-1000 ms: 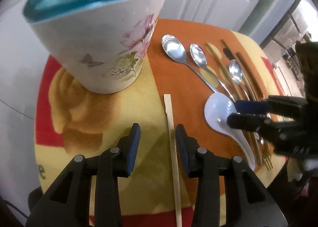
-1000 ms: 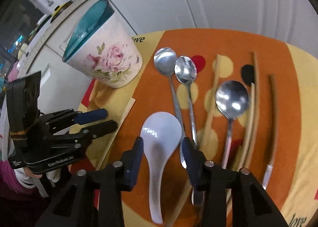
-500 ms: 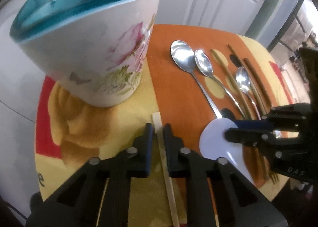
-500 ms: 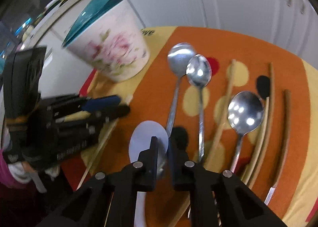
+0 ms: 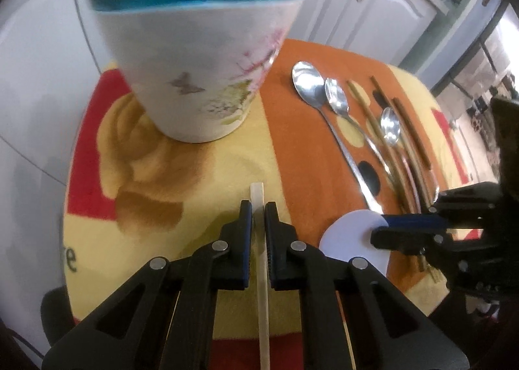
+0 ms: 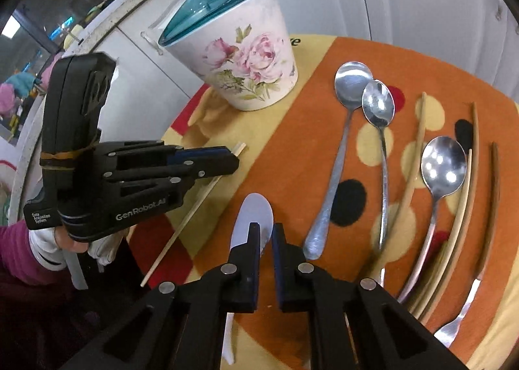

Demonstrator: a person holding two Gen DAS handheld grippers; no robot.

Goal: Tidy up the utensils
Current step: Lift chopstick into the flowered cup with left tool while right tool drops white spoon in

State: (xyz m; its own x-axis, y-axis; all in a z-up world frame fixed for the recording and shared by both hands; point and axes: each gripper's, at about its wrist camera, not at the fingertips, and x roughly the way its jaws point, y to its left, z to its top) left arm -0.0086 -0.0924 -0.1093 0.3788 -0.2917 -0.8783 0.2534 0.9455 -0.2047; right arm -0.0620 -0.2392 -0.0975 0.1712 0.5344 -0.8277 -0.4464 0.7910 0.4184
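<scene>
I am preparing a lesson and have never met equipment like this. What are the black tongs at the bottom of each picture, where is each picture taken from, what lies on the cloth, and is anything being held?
No robot here: a person holds a pair of hand-operated tongs in each hand, each carrying a wide-angle camera that looks along its two fingers. One picture comes from the left tongs, the other from the right tongs; each also shows the other pair at its side.

On the patterned cloth stand a floral utensil pot with a teal rim, three metal spoons, for example this one, several chopsticks and a fork.

The left tongs are closed on a pale chopstick. The right tongs are closed on a white soup spoon.
</scene>
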